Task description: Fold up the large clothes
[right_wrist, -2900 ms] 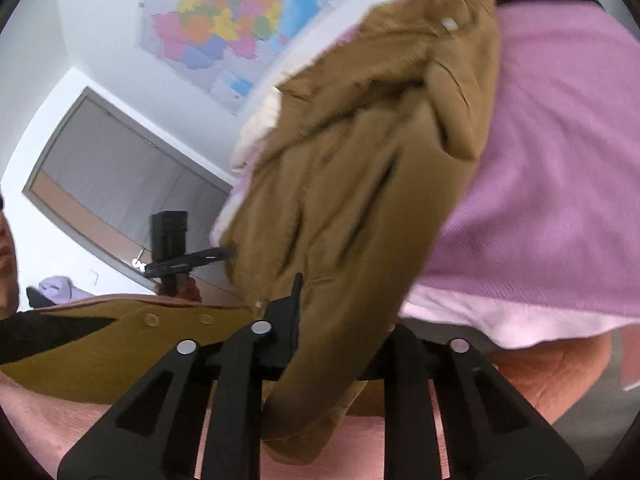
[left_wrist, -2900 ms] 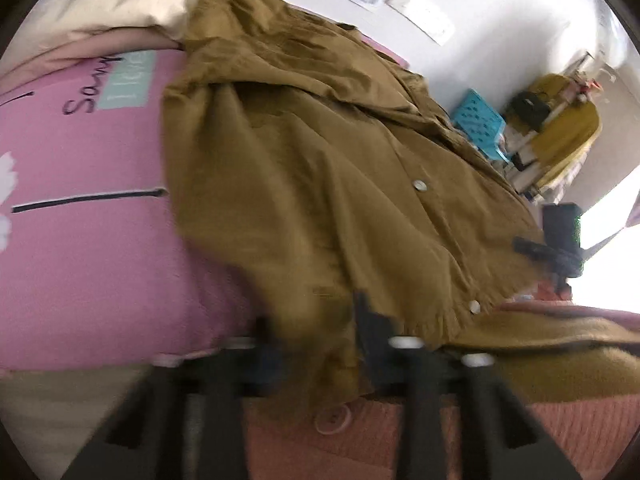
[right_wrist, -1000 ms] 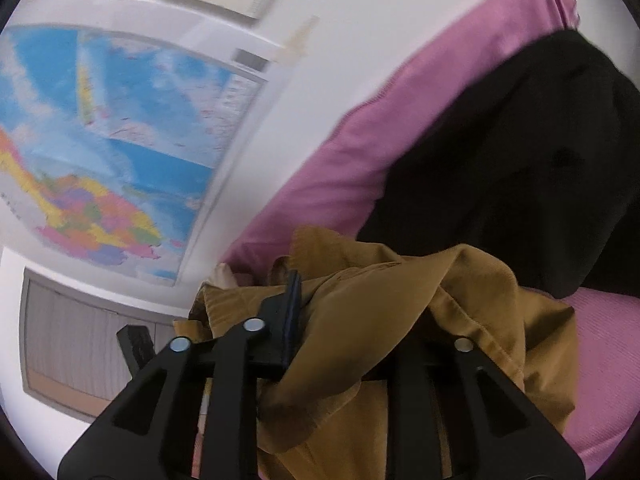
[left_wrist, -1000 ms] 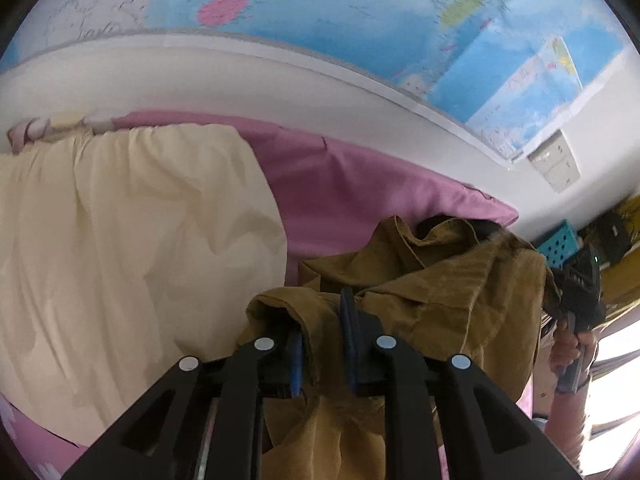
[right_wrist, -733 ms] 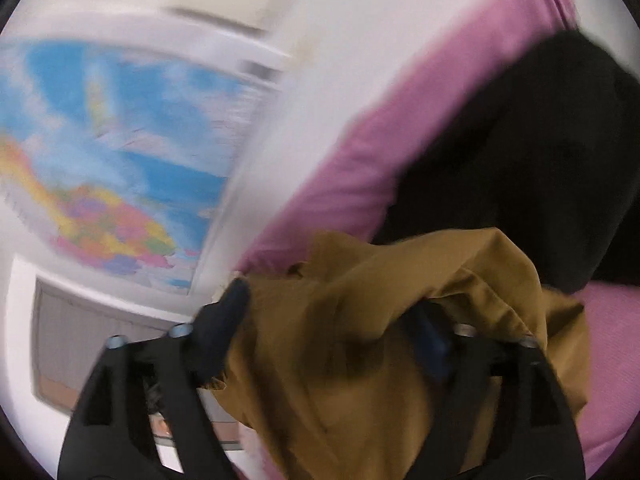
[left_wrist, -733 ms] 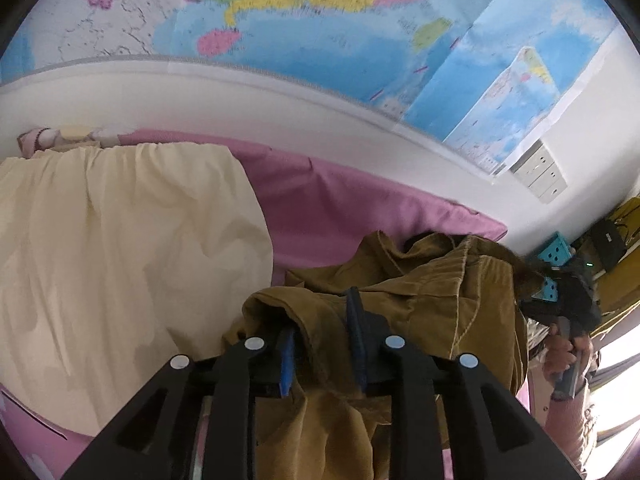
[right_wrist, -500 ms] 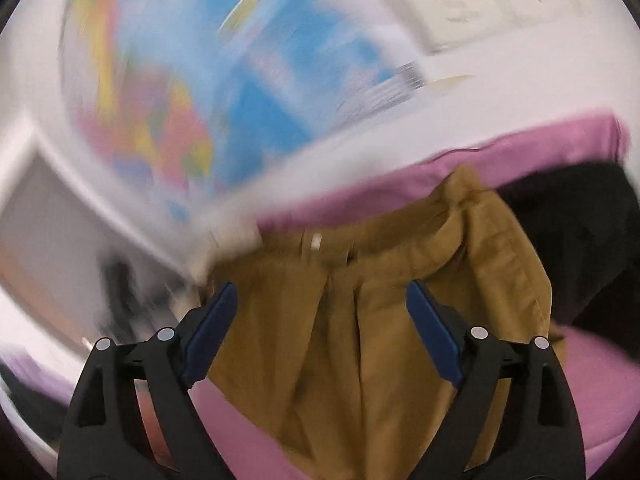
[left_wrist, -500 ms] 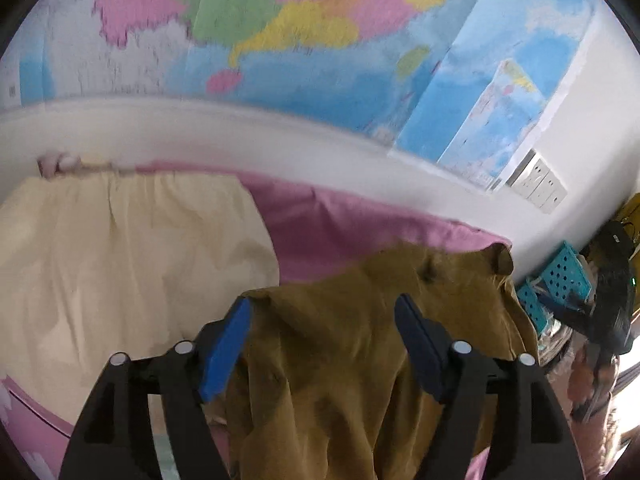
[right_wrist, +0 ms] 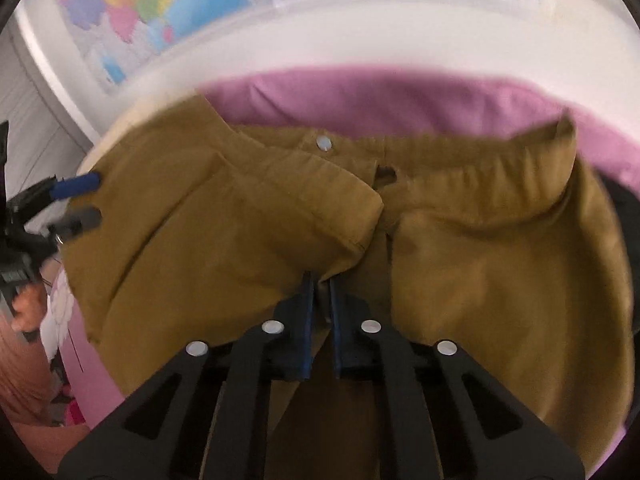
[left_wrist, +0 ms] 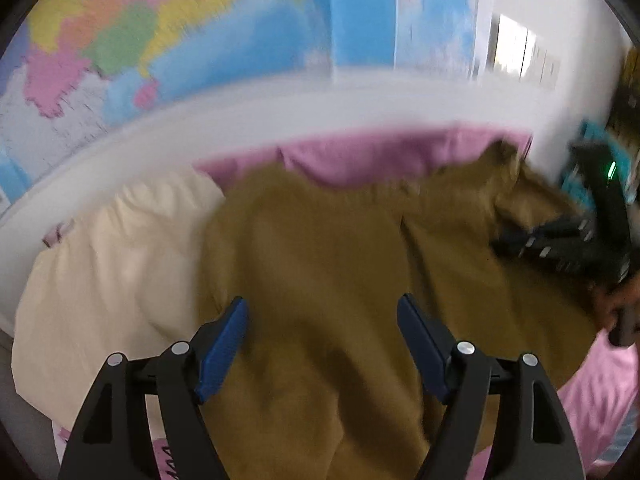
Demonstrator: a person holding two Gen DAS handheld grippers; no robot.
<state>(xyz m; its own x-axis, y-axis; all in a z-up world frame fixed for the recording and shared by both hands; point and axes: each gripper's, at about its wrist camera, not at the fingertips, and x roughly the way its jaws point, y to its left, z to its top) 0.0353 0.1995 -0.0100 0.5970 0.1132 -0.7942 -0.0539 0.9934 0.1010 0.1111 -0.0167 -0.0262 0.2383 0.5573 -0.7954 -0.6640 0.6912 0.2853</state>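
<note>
Right wrist view: brown jacket (right_wrist: 224,220) lies spread collar-up on the pink bedding (right_wrist: 400,96), right gripper (right_wrist: 319,280) pinched narrow on a fabric fold, likely anchoring the front. Left gripper (left_wrist: 322,312) hovers over it, fingers wide, holding nothing; cream pillow (left_wrist: 112,264) beside.

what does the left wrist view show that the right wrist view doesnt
Only the left wrist view shows the cream pillow lying left of the brown jacket, plus the left gripper from behind with its blue-padded jaws spread wide over the cloth.

Only the right wrist view shows the jacket's collar with a white snap button, a black garment at the right edge, and the right gripper with jaws nearly together on a fold of jacket.

Both show the jacket spread on the pink bedding, the wall map, and the opposite gripper at the frame edge.
</note>
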